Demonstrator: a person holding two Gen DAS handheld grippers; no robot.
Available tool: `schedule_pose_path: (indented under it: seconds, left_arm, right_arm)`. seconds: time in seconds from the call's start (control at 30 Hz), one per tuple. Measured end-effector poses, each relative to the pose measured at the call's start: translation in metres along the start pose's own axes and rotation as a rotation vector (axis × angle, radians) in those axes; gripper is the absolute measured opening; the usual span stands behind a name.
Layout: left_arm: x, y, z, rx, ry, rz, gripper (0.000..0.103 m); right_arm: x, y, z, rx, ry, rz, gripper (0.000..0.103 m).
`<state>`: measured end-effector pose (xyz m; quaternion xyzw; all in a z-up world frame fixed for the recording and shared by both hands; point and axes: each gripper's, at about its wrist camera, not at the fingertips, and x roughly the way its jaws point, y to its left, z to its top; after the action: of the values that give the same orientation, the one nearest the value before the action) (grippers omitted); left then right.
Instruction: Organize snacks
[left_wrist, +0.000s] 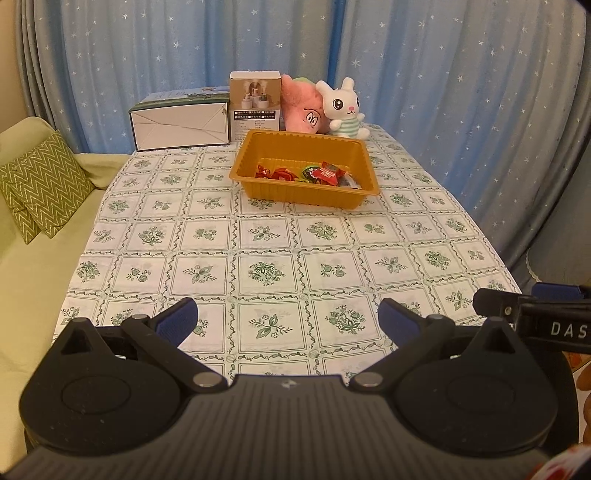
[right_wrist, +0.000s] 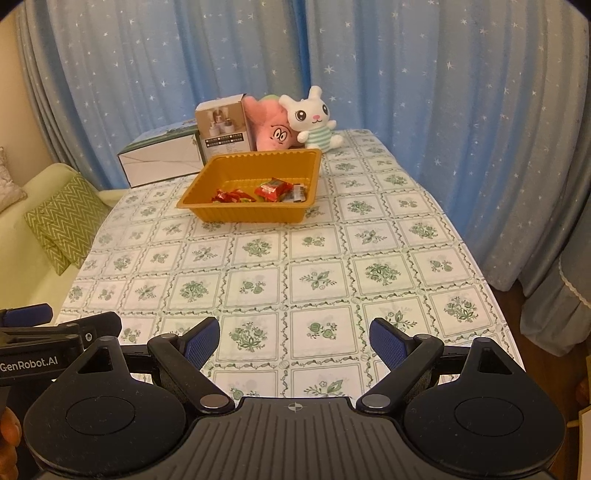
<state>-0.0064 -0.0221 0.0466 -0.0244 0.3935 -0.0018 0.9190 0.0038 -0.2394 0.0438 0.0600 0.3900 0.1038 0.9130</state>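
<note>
Orange tray (left_wrist: 258, 146), two plush toys (left_wrist: 345, 107)

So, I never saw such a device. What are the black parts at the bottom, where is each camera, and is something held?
A person holds a two-finger tool in each hand, with a camera on each looking forward along the fingers. One picture shows the left gripper, the other the right gripper. Both are open and hold nothing. On the tablecloth stands an orange tray with wrapped snacks. Behind it are two boxes and two plush toys.
</note>
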Motion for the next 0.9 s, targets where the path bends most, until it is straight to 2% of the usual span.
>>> schedule_pose_path:
  seconds: [0.9]
  left_arm:
    - [0.0019, -0.0024, -0.0004, 0.005, -0.001, -0.012, 0.103]
  right_arm:
    - [0.0026, 0.0060, 0.0005, -0.009, 0.007, 0.005, 0.088]
